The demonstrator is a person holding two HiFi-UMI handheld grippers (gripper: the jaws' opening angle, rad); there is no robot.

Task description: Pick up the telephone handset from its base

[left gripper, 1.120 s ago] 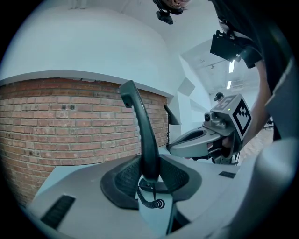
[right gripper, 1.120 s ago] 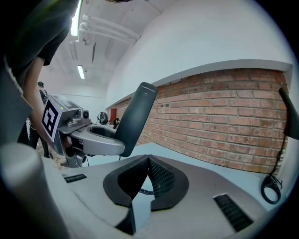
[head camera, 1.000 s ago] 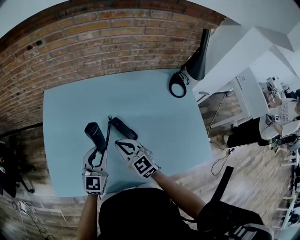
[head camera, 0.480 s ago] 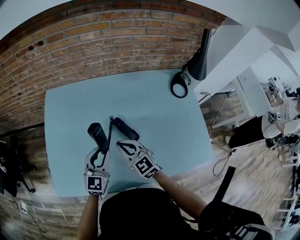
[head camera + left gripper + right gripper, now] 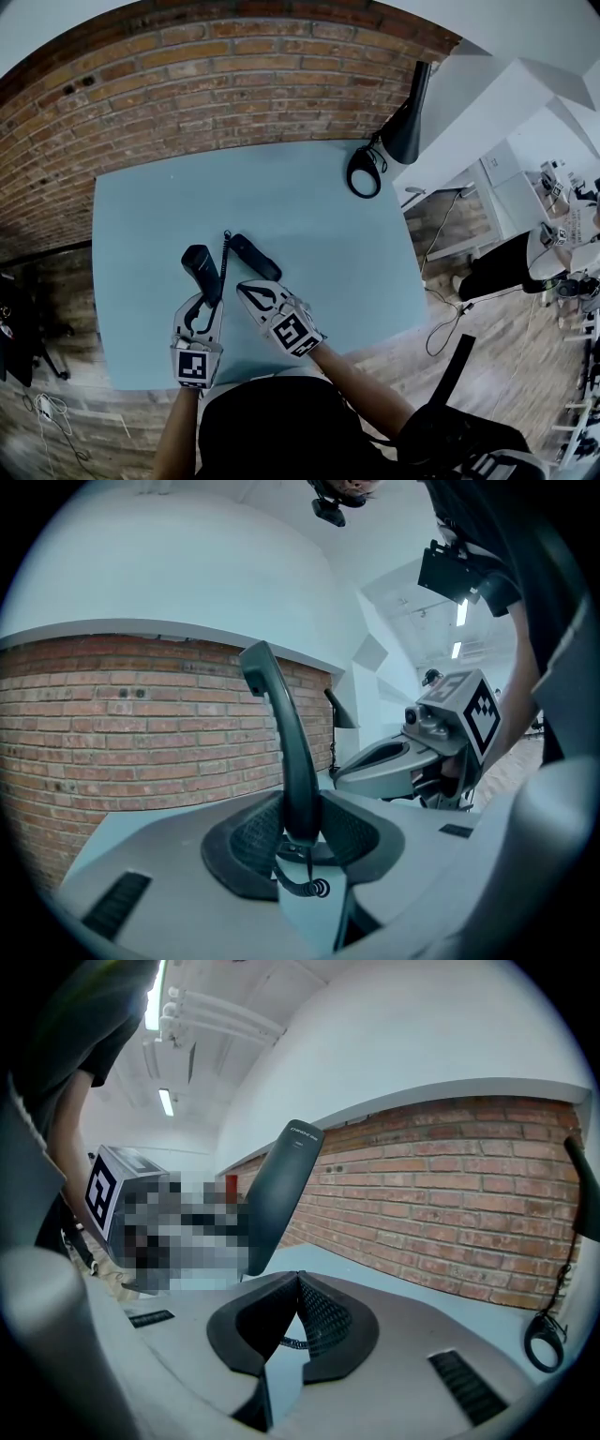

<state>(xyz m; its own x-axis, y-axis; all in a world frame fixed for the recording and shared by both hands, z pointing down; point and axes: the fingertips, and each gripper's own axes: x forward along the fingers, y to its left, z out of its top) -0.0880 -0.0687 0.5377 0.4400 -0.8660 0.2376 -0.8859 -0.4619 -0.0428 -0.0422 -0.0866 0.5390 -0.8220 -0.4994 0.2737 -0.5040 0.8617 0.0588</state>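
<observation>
The telephone handset (image 5: 199, 265) is in my left gripper (image 5: 201, 302). My left fingers are squeezed on its lower end, and it stands up tall between them. It is off the base (image 5: 255, 257), just to the left of it and not touching it. The curly cord (image 5: 225, 251) hangs between the handset and the base.

My right gripper (image 5: 246, 289) is on my side of the base, very near it. Its fingers are pressed together with nothing in them. I cannot tell if the tips touch the base.

Not much has changed in the last second. The handset is in the same spot beside the base, and both my hands have kept still. I think that means the pick-up is done and my hold is steady. If I lift more, the cord might tug the base along.

The base lies on a pale blue table (image 5: 319, 234). Far behind the base, at the right corner, leans a black lamp (image 5: 408, 117). Past that is a brick wall (image 5: 187, 84).
</observation>
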